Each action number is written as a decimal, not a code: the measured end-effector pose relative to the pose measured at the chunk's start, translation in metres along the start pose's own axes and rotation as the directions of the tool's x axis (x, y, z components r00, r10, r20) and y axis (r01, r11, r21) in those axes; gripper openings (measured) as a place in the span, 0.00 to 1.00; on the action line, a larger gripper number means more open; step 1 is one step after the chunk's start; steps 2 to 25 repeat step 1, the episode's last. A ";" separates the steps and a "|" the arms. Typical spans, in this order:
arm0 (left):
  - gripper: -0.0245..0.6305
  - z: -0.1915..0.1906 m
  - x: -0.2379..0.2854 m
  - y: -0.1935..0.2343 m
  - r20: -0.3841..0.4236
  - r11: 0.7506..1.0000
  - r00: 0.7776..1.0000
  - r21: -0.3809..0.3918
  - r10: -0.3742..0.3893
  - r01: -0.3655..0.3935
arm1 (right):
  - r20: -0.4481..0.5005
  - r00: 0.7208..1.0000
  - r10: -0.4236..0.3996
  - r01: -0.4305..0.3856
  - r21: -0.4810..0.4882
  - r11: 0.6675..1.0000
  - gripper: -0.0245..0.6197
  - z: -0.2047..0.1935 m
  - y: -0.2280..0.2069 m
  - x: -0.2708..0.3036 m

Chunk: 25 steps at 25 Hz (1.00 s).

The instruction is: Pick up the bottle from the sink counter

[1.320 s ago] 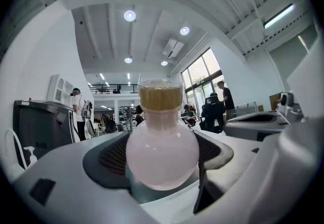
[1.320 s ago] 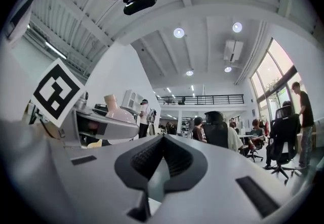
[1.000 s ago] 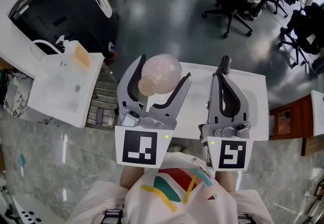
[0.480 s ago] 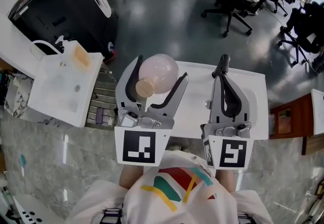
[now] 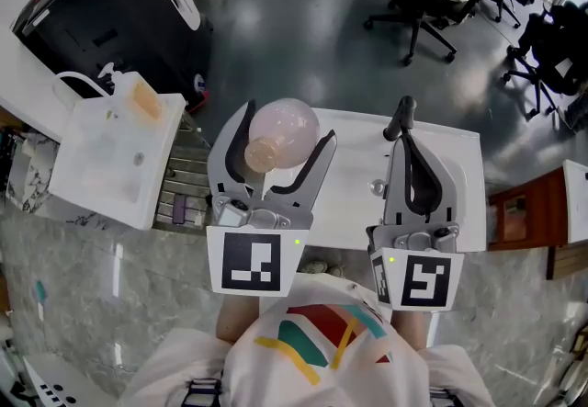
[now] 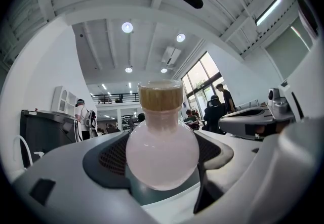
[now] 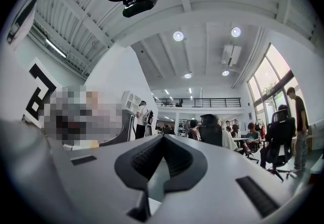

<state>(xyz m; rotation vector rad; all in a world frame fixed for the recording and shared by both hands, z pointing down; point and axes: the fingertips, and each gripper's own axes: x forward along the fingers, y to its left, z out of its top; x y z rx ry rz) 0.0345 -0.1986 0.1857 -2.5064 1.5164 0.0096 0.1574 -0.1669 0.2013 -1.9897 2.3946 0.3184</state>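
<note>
Left gripper (image 6: 162, 165) fingers (image 6: 104, 160) pinch a round, cork-stoppered pink bottle (image 6: 161, 142).

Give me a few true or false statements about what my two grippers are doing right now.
1. The left gripper is shut on a round, pale pink bottle. True.
2. The bottle is closed with a black screw cap. False: it has a tan, cork-like stopper.
3. The right gripper holds a second bottle. False: its fingers are together with nothing between them.
4. In the head view, the white sink lies to the left of the left gripper. True.
</note>
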 end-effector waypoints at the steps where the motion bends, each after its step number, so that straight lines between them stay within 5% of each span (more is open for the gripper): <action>1: 0.66 0.000 0.000 0.000 0.001 1.000 1.000 0.003 -0.002 0.002 | 0.002 1.000 -0.002 0.002 0.001 1.000 0.06 0.000 0.000 0.000; 25: 0.66 0.000 0.000 0.000 0.001 1.000 1.000 0.003 -0.002 0.002 | 0.002 1.000 -0.002 0.002 0.001 1.000 0.06 0.000 0.000 0.000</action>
